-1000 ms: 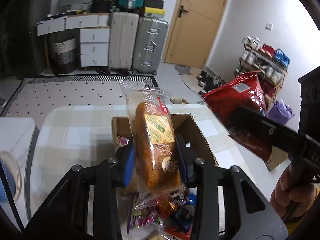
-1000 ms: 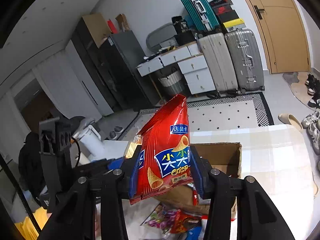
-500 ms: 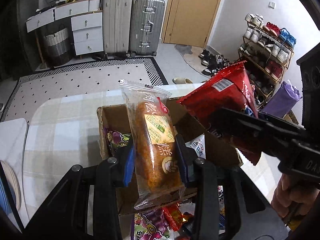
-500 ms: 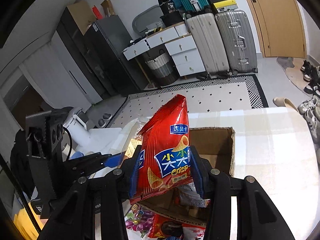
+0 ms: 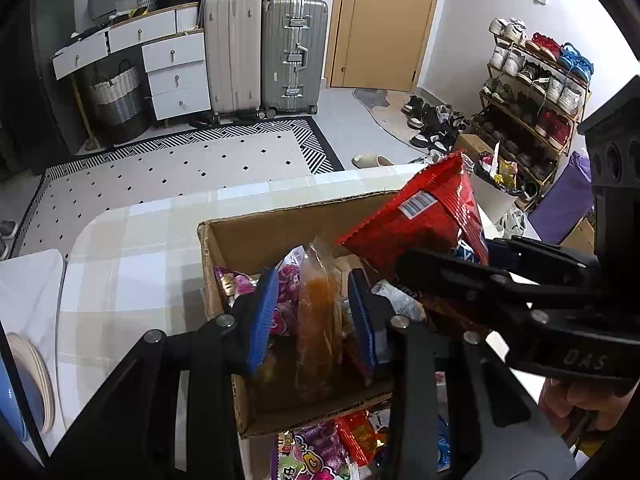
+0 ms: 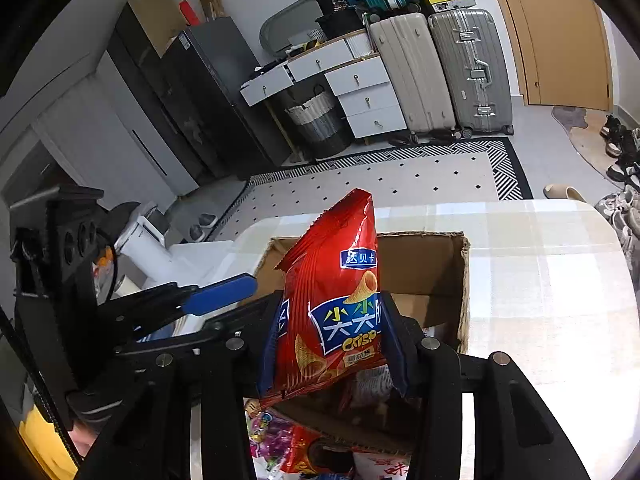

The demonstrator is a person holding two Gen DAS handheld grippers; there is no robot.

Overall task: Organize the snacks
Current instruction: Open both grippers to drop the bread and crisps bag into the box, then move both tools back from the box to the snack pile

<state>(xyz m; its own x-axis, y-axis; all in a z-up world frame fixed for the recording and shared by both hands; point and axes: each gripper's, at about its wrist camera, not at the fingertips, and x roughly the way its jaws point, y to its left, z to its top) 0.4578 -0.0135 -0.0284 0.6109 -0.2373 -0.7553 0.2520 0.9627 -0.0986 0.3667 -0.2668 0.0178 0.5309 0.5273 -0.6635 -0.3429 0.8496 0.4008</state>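
The left view alone shows the left gripper (image 5: pixel 316 316) holding a bread pack (image 5: pixel 318 312) upright inside the box (image 5: pixel 256 236), though whether its fingers pinch it I cannot tell. The right gripper (image 6: pixel 332 344) grasps the chip bag (image 6: pixel 332 300), long axis upright, over the box on the surface (image 6: pixel 548 280).

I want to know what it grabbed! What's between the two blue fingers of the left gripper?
In the left wrist view, a clear-wrapped orange bread snack stands edge-on between the left gripper pads, over the cardboard box.

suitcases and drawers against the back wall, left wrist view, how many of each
upright suitcases: 2
white drawer fronts: 5
total: 7
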